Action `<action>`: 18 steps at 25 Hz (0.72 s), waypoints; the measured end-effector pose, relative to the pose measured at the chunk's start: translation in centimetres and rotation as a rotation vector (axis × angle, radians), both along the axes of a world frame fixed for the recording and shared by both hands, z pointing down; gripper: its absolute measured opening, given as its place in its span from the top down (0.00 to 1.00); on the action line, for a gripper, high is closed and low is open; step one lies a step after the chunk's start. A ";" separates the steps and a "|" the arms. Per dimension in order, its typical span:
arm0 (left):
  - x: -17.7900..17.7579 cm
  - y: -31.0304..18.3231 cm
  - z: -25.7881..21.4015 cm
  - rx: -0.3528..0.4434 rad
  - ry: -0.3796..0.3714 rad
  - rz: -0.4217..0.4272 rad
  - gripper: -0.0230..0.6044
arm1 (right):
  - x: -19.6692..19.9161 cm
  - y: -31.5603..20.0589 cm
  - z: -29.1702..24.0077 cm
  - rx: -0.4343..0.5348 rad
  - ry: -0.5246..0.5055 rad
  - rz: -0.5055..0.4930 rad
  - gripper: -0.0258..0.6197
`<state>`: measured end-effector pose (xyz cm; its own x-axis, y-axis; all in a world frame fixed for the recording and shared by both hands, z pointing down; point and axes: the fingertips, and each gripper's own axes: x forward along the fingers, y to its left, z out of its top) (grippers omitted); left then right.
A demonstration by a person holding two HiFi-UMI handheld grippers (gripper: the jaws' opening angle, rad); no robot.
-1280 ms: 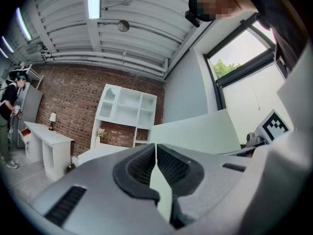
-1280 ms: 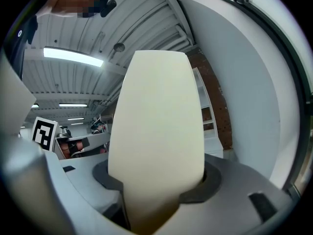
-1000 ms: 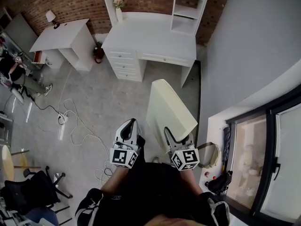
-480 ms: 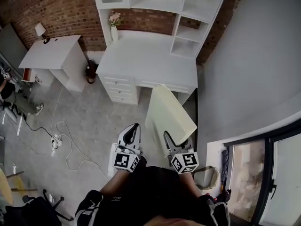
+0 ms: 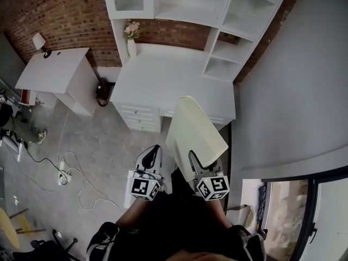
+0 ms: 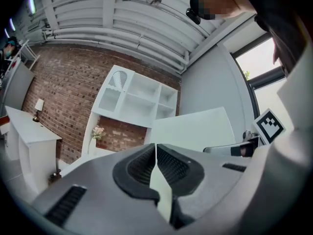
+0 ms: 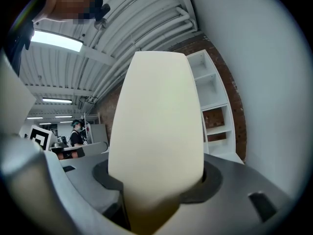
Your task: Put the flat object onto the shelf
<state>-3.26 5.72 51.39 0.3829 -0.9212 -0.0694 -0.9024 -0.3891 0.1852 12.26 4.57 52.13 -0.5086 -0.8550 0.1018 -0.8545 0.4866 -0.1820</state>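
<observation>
The jaws of the right gripper (image 5: 194, 160) were clamped on the near edge of the flat object (image 5: 194, 128), and it was carried in the air ahead of the person, tilted, its far end seen over the front edge of the white counter (image 5: 163, 83). The jaws of the left gripper (image 5: 152, 152) were closed together, ribbed dark pads meeting, and nothing was gripped there.

The carrying step was judged to be in hand: the slab was lifted and aimed forward, but the shelf (image 5: 179, 14) above the counter was not yet reached. For the next move, it was reckoned, the slab would have to be raised well above the counter, levelled, and slid edge-first into one of the open compartments; a wide bay would be wanted, since the narrow ones at the right looked a tight fit. With only one edge pinched, sag or swing was a risk.

The slab was seen as cream, matte and thick, with rounded corners, and foam or padded board was guessed. The shelf was smooth white-painted panels in boxy bays, set against rough red brick (image 5: 65, 10), above a grey concrete-looking floor (image 5: 103, 145).
</observation>
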 end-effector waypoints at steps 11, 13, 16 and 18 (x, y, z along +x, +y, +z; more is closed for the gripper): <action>-2.7 -17.0 -1.2 0.036 -0.037 -0.083 0.93 | -2.2 -17.0 -0.6 0.036 -0.007 -0.100 0.51; -3.2 -20.8 -2.4 0.048 -0.034 -0.102 0.93 | -2.5 -20.9 -2.2 0.072 -0.004 -0.132 0.51; -4.0 -26.0 -4.2 0.063 -0.039 -0.134 0.94 | -2.1 -25.9 -4.5 0.111 -0.012 -0.154 0.51; -4.5 -28.6 -5.3 0.080 -0.044 -0.159 0.94 | -1.6 -28.8 -5.5 0.124 -0.009 -0.155 0.51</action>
<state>-7.77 -22.90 46.11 0.2373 -0.9625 -0.1312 -0.9602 -0.2529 0.1188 10.68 -24.26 46.60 -0.6352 -0.7724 -0.0044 -0.7664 0.6310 -0.1200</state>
